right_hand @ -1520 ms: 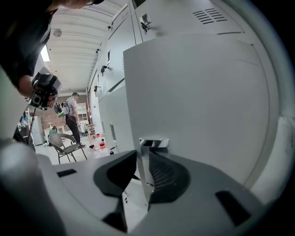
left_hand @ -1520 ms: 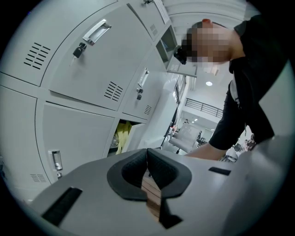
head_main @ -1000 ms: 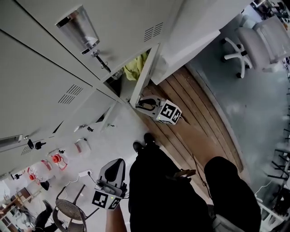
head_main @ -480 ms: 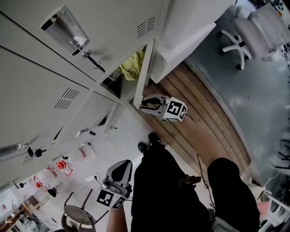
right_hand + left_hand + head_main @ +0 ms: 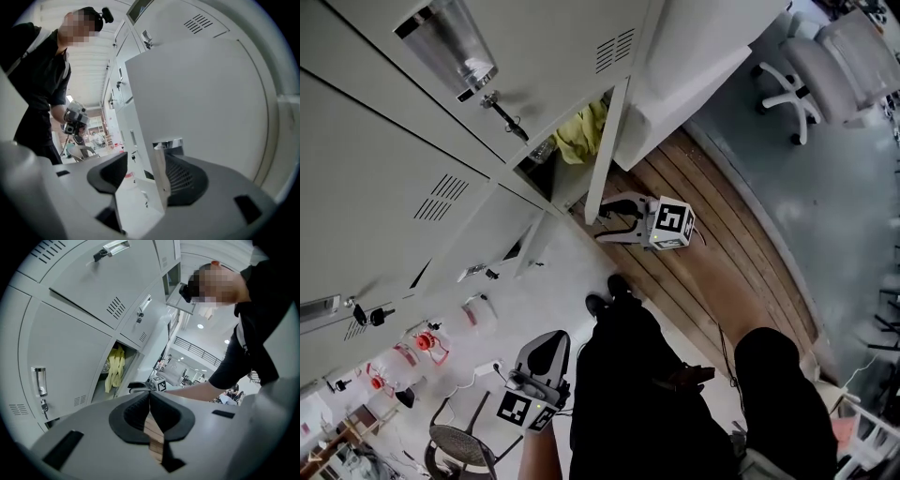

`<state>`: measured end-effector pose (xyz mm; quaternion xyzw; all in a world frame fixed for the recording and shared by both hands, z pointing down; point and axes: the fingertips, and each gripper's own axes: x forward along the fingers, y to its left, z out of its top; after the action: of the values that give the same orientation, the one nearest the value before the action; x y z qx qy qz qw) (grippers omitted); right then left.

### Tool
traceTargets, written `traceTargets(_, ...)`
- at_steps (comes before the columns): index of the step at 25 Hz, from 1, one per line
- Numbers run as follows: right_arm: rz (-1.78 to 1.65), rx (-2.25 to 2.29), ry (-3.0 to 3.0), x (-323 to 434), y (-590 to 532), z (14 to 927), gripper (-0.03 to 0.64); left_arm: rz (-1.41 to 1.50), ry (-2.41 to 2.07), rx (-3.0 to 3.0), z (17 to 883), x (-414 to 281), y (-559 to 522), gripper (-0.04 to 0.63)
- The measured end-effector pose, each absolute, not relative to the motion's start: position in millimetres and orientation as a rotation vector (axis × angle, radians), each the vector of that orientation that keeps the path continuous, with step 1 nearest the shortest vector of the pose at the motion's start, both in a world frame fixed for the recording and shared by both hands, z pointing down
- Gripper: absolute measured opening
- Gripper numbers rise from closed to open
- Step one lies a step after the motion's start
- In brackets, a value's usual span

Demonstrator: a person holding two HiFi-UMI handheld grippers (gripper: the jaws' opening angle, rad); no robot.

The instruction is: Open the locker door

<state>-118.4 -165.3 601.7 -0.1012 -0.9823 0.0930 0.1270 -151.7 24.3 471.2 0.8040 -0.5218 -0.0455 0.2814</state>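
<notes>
Right tool (image 5: 602, 220), just spread, straddles locker door (image 5: 609, 141) above wooden floor (image 5: 703, 281); left tool (image 5: 546, 339) closed.

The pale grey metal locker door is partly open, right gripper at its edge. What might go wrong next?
The right gripper has just been opening its jaws; the edge of the pale grey metal locker door stands between them ungripped, so it may drift shut. The chrome fitting by one pad might snag as the gripper pulls away. The yellow cloth inside could slip out.
</notes>
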Motion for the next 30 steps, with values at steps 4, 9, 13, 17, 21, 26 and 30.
traceTargets(4, 0.224, -0.215, -2.843, -125.7, -168.8, 603.0, 0.210, -0.074, -1.384, 2.136, 489.5, -149.2, 33.8, 0.017)
traceTargets(9, 0.211, -0.081, -2.860, -125.1, -177.4, 604.7, 0.142, -0.082, -1.389, 2.120, 494.1, -149.2, 38.6, 0.017)
traceTargets(13, 0.194, -0.028, -2.857, -119.1, -178.8, 605.7, 0.122, -0.093, -1.403, 2.113, 495.5, -150.9, 43.2, 0.017)
traceTargets(17, 0.210, -0.016, -2.865, -111.0, -178.3, 605.9, 0.121, -0.103, -1.408, 2.116, 498.4, -149.2, 45.6, 0.017)
traceTargets(21, 0.222, -0.004, -2.871, -99.4, -177.9, 607.1, 0.123, -0.112, -1.391, 2.129, 496.3, -140.9, 42.9, 0.017)
traceTargets(26, 0.206, -0.009, -2.873, -86.2, -177.8, 606.6, 0.123, -0.101, -1.371, 2.143, 495.1, -131.1, 35.0, 0.017)
traceTargets(30, 0.201, -0.016, -2.883, -78.9, -178.7, 606.3, 0.124, -0.093, -1.353, 2.147, 496.4, -126.2, 23.8, 0.017)
